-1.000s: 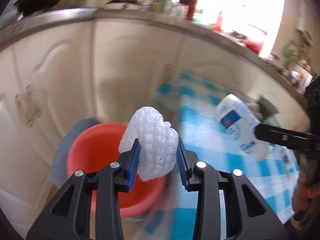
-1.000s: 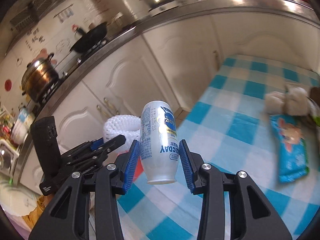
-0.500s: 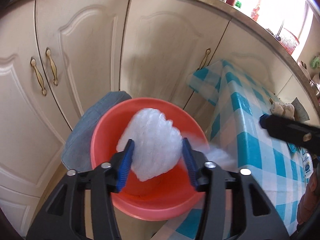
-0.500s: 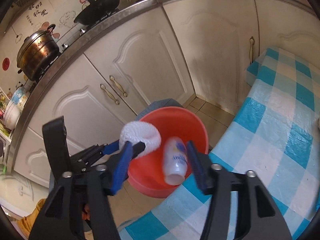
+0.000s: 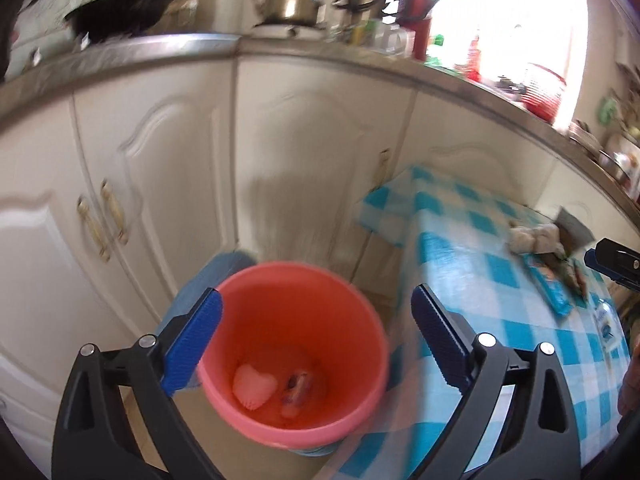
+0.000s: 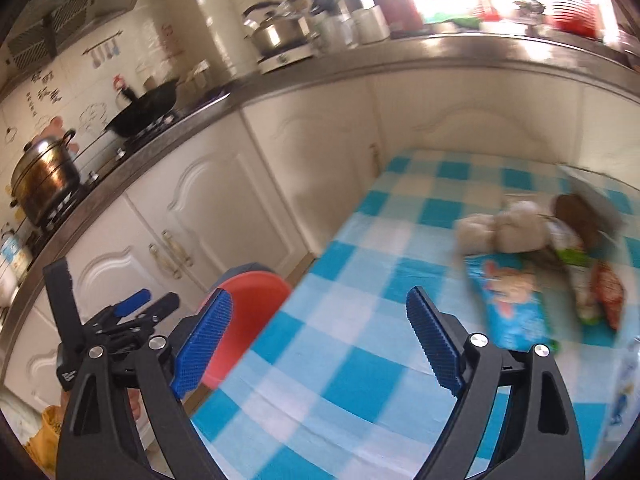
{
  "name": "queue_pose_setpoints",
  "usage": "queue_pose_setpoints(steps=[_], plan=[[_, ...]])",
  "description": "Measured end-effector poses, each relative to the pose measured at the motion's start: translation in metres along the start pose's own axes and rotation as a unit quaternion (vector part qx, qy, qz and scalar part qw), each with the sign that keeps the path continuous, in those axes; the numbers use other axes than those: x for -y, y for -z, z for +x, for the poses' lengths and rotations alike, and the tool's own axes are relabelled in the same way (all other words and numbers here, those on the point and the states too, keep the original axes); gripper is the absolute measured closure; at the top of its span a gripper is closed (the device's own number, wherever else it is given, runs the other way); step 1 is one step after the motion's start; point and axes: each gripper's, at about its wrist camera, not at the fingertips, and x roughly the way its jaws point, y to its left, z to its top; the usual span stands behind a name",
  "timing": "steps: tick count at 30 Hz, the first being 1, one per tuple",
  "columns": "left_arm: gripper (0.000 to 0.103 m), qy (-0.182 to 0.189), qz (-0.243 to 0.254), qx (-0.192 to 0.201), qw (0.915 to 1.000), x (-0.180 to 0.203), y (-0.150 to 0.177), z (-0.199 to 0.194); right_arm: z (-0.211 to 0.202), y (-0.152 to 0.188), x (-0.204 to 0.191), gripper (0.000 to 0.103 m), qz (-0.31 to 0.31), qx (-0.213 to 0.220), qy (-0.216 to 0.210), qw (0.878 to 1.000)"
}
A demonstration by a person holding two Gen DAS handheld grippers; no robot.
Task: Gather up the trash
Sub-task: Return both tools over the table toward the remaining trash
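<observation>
A red bucket stands on the floor beside the table. Inside it lie the white foam net and the small bottle. My left gripper is open and empty above the bucket. My right gripper is open and empty over the blue checked tablecloth; the bucket shows at its left. More trash lies on the table: a blue snack wrapper, crumpled tissues, and green and red wrappers.
White kitchen cabinets stand behind the bucket under a steel counter with a wok and kettle. A blue-grey cloth lies behind the bucket. The left gripper shows in the right wrist view.
Both grippers have opened. The foam net and the bottle dropped into the red bucket. Both grippers have since lifted, and the right one swung toward the table.
</observation>
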Motion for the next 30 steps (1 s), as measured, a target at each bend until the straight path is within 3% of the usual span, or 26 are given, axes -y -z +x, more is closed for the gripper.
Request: queue_pose_setpoints(steps=[3,11,14,23,30], plan=[[0.007,0.039,0.017,0.005,0.9991,0.026,-0.007,-0.007,-0.027,0.012,0.026,0.015,0.024,0.020,0.034,0.999],[0.007,0.093,0.093,0.006,0.9913,0.102,-0.010,-0.011,-0.086,0.044,0.080,0.014,0.070,0.054,0.120,0.989],[0.007,0.111,0.097,-0.010,0.9890,0.122,-0.011,-0.008,-0.103,0.052,0.098,0.012,0.091,0.067,0.143,0.983],[0.007,0.157,0.107,-0.042,0.9810,0.171,-0.014,0.004,-0.130,0.067,0.144,0.012,0.154,0.081,0.165,0.971],[0.007,0.208,0.125,-0.047,0.9691,0.215,-0.029,0.012,-0.141,0.082,0.176,0.012,0.192,0.077,0.184,0.961]])
